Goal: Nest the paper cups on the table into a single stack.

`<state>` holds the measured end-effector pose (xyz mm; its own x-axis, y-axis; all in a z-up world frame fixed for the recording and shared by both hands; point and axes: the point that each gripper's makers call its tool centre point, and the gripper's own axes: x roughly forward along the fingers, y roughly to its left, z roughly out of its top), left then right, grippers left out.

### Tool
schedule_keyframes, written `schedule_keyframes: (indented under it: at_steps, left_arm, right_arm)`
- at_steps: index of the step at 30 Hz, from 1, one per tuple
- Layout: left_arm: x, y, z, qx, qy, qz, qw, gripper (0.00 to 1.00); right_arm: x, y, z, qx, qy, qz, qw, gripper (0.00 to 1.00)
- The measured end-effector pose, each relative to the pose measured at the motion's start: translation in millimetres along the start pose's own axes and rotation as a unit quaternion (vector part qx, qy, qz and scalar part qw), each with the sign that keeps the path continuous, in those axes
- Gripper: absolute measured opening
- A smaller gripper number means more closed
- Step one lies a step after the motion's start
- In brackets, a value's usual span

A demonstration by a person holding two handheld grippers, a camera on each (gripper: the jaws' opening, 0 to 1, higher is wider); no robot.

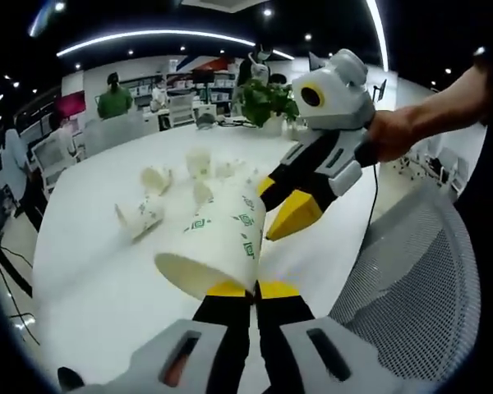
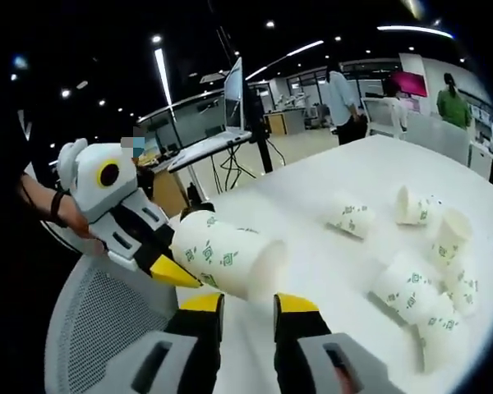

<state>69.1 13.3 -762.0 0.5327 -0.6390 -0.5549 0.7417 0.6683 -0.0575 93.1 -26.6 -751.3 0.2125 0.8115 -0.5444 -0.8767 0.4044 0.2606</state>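
A white paper cup with green marks (image 1: 218, 238) lies sideways in the air, its open mouth toward me. My left gripper (image 1: 253, 289) is shut on its rim. In the right gripper view the same cup (image 2: 230, 254) hangs just past my right gripper (image 2: 248, 303), which is open; the cup's closed end sits over the gap between the jaws. My right gripper (image 1: 269, 209) comes in from the right, jaws spread at that closed end. My left gripper (image 2: 179, 256) grips the cup from the left. Several loose cups (image 1: 140, 217) (image 2: 407, 287) lie scattered on the white table (image 1: 90, 271).
A grey mesh chair (image 1: 419, 279) (image 2: 107, 312) stands at the table's near edge, under both hands. A potted plant (image 1: 263, 98) sits at the far end of the table. People stand among desks in the background.
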Motion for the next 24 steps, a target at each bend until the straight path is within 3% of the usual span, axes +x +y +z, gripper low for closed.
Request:
schedule_keyframes:
  at_steps: [8, 24]
  left_arm:
    - [0, -2.0, 1.9, -0.003, -0.001, -0.003, 1.0, 0.0]
    - [2, -1.1, 15.1, -0.009, -0.017, -0.001, 0.9998, 0.0]
  right_arm:
    - [13, 14, -6.5, -0.012, 0.014, 0.012, 0.9998, 0.23]
    - [33, 22, -11.7, 0.022, 0.007, 0.03, 0.9993, 0.24]
